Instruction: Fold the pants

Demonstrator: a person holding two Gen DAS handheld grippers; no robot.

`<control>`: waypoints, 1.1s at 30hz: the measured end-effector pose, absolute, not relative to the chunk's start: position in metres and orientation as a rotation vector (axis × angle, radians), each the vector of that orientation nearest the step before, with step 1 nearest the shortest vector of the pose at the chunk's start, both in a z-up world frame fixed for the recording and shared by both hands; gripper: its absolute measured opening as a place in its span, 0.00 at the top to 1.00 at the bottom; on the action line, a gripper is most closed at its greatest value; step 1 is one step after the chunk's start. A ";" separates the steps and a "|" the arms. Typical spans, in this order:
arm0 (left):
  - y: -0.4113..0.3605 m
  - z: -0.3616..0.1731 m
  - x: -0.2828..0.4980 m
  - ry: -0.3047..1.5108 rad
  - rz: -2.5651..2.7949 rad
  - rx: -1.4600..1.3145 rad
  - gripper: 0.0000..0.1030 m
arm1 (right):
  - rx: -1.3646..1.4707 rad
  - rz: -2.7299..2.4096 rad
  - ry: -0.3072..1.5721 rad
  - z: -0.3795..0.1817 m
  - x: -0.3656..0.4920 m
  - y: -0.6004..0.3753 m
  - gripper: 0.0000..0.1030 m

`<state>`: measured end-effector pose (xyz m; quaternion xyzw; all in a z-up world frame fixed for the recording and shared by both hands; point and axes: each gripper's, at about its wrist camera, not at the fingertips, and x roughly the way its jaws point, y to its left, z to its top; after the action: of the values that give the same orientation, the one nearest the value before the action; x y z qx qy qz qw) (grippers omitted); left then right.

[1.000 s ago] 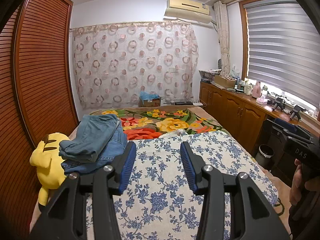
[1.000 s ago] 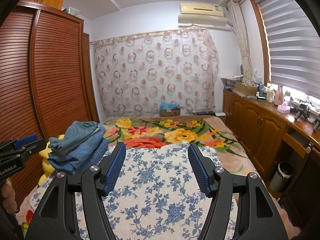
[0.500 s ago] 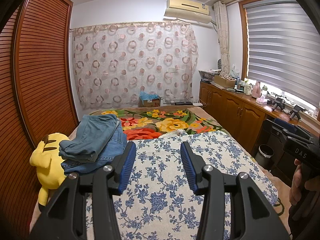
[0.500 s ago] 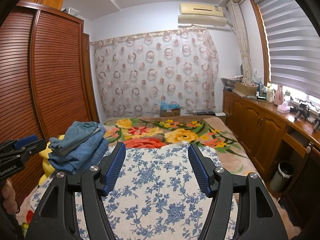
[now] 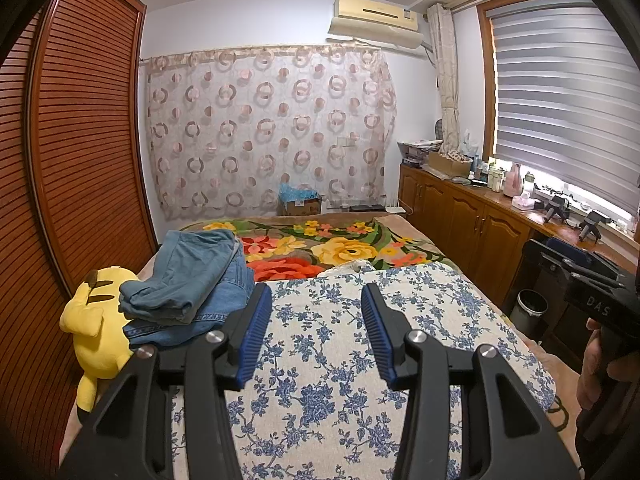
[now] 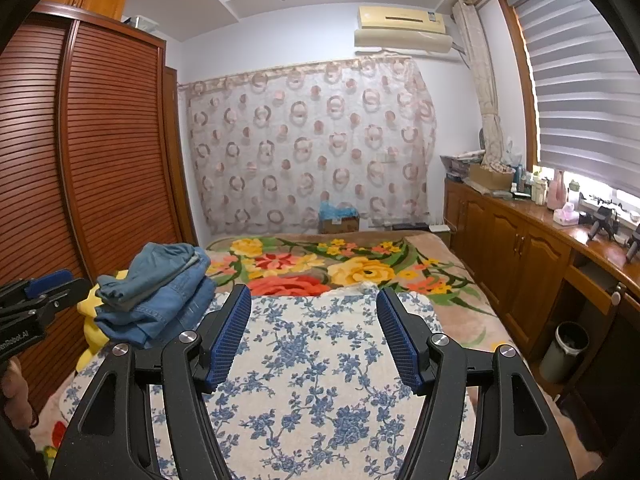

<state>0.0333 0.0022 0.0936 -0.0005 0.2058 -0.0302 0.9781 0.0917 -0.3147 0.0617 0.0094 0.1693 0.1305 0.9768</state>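
1. Both jaws parted and empty: left gripper (image 5: 316, 332) narrower, right gripper (image 6: 314, 336) wider.
2. Unchanged from a second ago; folding apparently unstarted.
3. Jeans (image 5: 188, 284) piled at ten o'clock, possibly folded.

Ahead of both grippers the blue-flowered quilt (image 5: 344, 364) lies flat and bare, open room to reach forward. To their left a stack of folded jeans (image 5: 192, 288) sits against a yellow plush toy (image 5: 98, 328), with the wardrobe (image 6: 100, 168) close behind. To their right, wooden cabinets (image 6: 516, 256) and a bin (image 6: 564, 350) line a narrow gap beside the bed
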 end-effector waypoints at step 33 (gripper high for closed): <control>0.004 0.091 0.032 0.413 -0.062 -0.001 0.55 | 0.019 0.261 0.341 0.061 0.092 -0.316 0.35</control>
<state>0.0322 0.0041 0.0911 -0.0004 0.2048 -0.0309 0.9783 0.0916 -0.3162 0.0605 0.0097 0.1694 0.1295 0.9770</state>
